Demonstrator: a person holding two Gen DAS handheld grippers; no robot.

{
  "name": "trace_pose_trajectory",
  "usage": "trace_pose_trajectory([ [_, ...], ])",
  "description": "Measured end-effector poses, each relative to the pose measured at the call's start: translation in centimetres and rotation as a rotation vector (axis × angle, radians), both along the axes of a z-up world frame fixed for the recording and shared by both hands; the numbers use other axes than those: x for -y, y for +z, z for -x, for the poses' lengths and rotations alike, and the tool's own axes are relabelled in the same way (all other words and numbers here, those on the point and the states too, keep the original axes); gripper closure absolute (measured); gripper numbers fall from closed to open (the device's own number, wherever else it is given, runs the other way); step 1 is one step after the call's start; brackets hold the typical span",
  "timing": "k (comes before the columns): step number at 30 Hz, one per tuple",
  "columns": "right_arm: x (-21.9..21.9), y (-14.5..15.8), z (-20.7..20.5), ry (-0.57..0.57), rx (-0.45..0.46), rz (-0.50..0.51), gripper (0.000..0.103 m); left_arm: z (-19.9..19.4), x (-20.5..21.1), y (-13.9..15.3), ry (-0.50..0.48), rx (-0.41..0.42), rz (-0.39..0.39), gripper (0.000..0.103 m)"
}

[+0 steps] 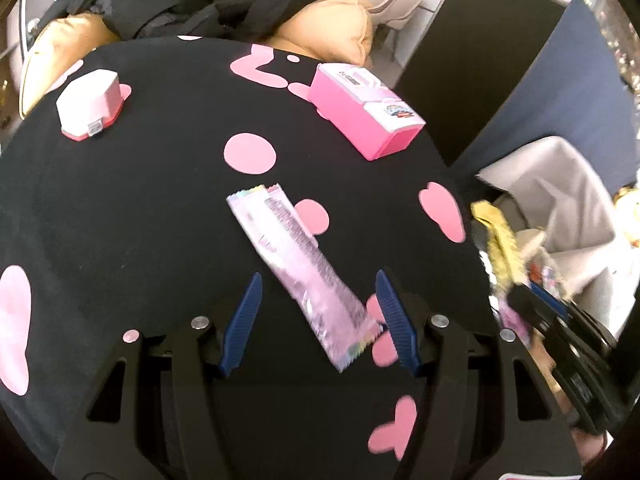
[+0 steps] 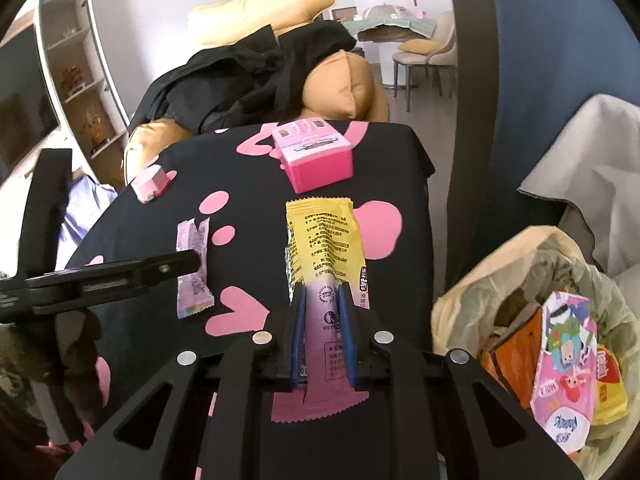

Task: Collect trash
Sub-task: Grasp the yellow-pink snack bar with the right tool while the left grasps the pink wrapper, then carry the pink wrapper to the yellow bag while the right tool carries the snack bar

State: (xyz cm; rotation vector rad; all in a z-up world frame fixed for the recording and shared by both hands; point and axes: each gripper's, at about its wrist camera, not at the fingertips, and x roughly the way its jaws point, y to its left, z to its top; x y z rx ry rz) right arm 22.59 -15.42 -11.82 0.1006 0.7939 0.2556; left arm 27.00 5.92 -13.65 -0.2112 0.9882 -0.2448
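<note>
1. Right gripper [image 2: 322, 292] clamps the yellow-pink wrapper [image 2: 323, 240] – its lower end hidden under the fingers.
2. Left gripper [image 1: 318, 280] open over the lilac wrapper [image 1: 296, 268], mid-table.
3. Trash bag [image 2: 472, 280] – beside the table's right edge; pink box [image 2: 316, 152] at the far edge.

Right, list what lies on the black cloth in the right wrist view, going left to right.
Small pink-and-white box → purple wrapper → yellow-and-pink wrapper, clamped in the right gripper, with the pink box lying beyond it → trash bag off the cloth's right edge.
</note>
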Motion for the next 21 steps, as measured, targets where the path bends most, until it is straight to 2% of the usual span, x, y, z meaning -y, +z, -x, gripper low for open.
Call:
trace_pose_trajectory([
  [7,1.0,-0.6,0.5,-0.026,-0.007,-0.026,0.086,-1.4,1.0,-0.6,0.031,0.004,-0.061,0.048],
  [10,1.1,-0.6,0.7,-0.025,-0.011,-0.032,0.086,-1.4,1.1,-0.7,0.022,0.016,-0.095,0.068],
  [12,1.0,-0.4,0.9,-0.021,-0.005,-0.032,0.086,-1.2,0.8,-0.6,0.007,0.014,-0.085,0.079],
  [16,0.9,1.1,1.4,-0.017,0.032,-0.027,0.086,0.0,0.5,1.4,-0.017,0.074,-0.067,0.089],
  [21,0.7,3.7,2.6,-0.012,0.102,-0.009,0.086,2.2,0.7,5.7,-0.047,0.193,-0.055,0.090],
])
